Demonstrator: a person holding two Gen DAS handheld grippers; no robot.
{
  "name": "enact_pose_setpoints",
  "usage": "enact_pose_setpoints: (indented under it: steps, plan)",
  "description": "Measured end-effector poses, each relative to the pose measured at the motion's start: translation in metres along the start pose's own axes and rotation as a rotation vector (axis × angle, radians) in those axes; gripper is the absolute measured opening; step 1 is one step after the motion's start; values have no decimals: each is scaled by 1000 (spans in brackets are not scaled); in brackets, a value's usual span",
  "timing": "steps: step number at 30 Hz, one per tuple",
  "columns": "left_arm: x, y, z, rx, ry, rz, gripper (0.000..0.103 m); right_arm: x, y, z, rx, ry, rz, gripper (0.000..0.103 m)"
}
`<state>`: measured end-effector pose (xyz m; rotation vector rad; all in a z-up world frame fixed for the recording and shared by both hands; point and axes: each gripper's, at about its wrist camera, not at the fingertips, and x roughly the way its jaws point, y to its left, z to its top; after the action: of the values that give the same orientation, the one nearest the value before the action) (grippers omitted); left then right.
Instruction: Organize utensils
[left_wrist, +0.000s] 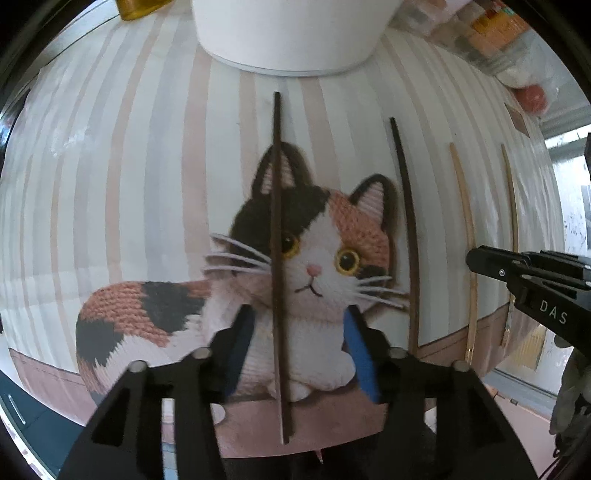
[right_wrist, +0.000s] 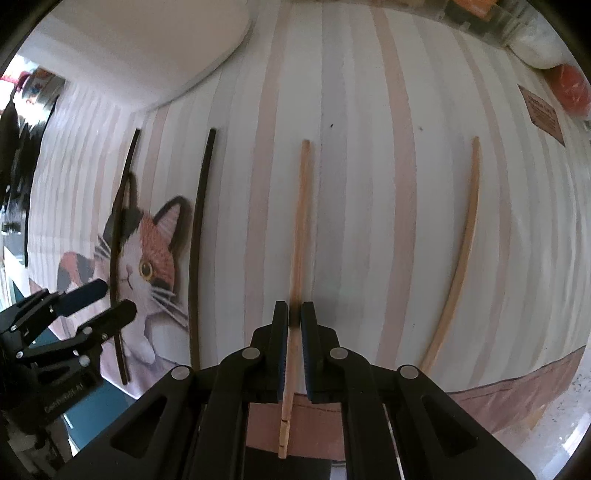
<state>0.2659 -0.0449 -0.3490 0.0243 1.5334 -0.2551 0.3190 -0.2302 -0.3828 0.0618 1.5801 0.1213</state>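
Several chopsticks lie side by side on a striped placemat (left_wrist: 147, 166) with a knitted cat picture. My left gripper (left_wrist: 299, 314) is open, pointing down; a dark chopstick (left_wrist: 276, 221) runs between its blue pads (left_wrist: 364, 362) without touching either. A second dark chopstick (left_wrist: 406, 240) lies to the right of it. My right gripper (right_wrist: 294, 306) is shut on a light wooden chopstick (right_wrist: 303, 221), which lies flat on the mat. Another light chopstick (right_wrist: 466, 251) rests further right. In the right wrist view the left gripper (right_wrist: 116, 295) straddles the leftmost dark chopstick (right_wrist: 119, 229).
A white bowl (left_wrist: 288, 37) stands at the mat's far edge, an amber bottle (left_wrist: 140, 7) left of it. Plastic bags and a red-orange object (left_wrist: 532, 96) crowd the far right corner. A brown label (right_wrist: 543, 114) lies on the mat there.
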Motion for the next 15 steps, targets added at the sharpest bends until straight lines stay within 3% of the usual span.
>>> enact_pose_setpoints:
  steps: [6,8,9,10,15]
  plan:
    - [2,-13,-5,26,-27,44,47,4,12,4,12,-1,-7,8]
    - [0,-14,-5,23,-44,70,31,6,7,4,16,-8,-3,8]
    - [0,-13,-4,24,-53,94,11,7,7,2,18,-12,-1,8]
    - [0,-12,-6,18,-53,95,4,11,9,-5,20,-16,0,8]
    - [-4,-2,-3,-3,-64,82,4,11,7,-10,16,-25,-4,8]
